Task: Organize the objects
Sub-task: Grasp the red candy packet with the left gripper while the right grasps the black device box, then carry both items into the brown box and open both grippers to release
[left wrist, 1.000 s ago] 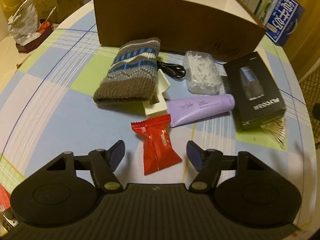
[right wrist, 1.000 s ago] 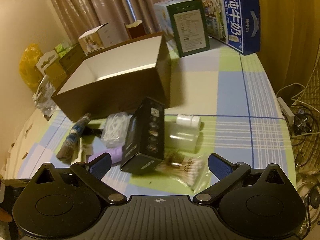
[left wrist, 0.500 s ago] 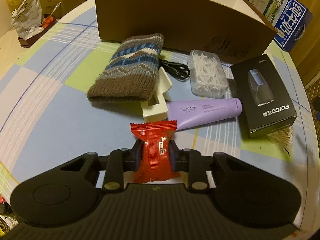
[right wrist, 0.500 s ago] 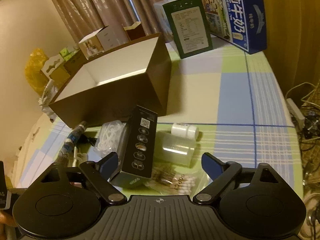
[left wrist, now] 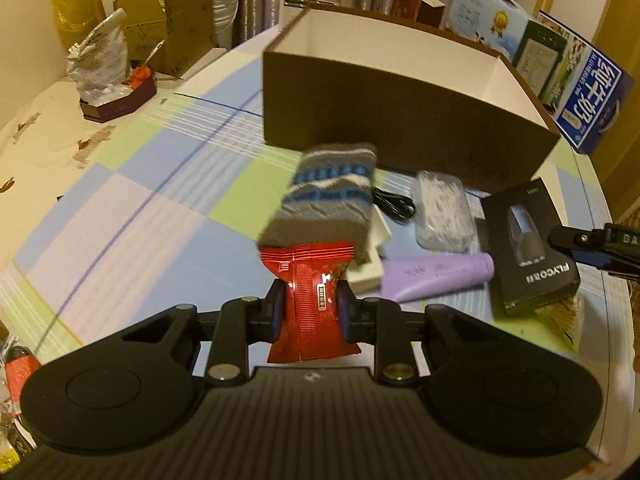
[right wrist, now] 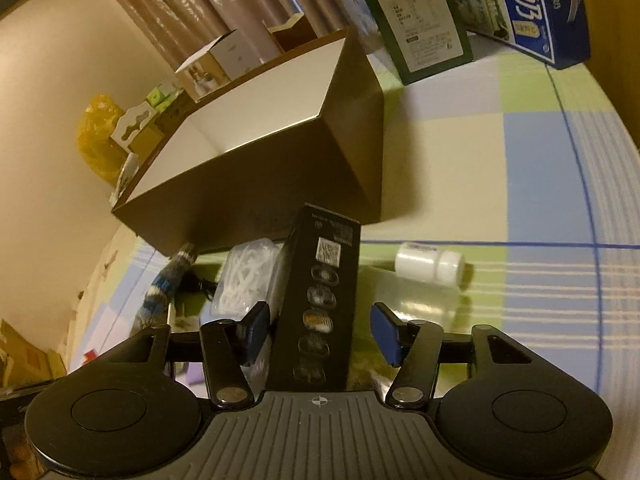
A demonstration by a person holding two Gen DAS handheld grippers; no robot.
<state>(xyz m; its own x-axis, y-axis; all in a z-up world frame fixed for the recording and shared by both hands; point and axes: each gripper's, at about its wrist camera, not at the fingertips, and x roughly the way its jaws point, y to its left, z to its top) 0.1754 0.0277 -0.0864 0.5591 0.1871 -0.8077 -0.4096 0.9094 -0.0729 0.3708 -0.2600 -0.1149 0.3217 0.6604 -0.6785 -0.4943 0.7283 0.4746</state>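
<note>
The left gripper (left wrist: 309,307) is clamped on a red crinkled foil snack packet (left wrist: 311,305), its blue pads pressed against the packet's two sides at mid-length; the packet's long axis runs away from the camera, its serrated far end pointing toward the open brown cardboard box with a white interior (left wrist: 404,120); whether the packet touches the checked pastel counter (left wrist: 132,216) cannot be told; just beyond it lie a grey and blue knitted pouch (left wrist: 328,196), a lilac plastic tube (left wrist: 436,276) lying crosswise, a clear case of white floss picks (left wrist: 440,210) and a black rectangular product carton (left wrist: 528,240).

The right gripper (right wrist: 318,330) stands apart, its fingers on either side of the black carton (right wrist: 320,304) with gaps visible on both sides; the carton's long axis points away toward the brown box (right wrist: 280,152); a white-capped clear bottle (right wrist: 430,266) lies on its side to the right, on the counter (right wrist: 540,184).
</note>
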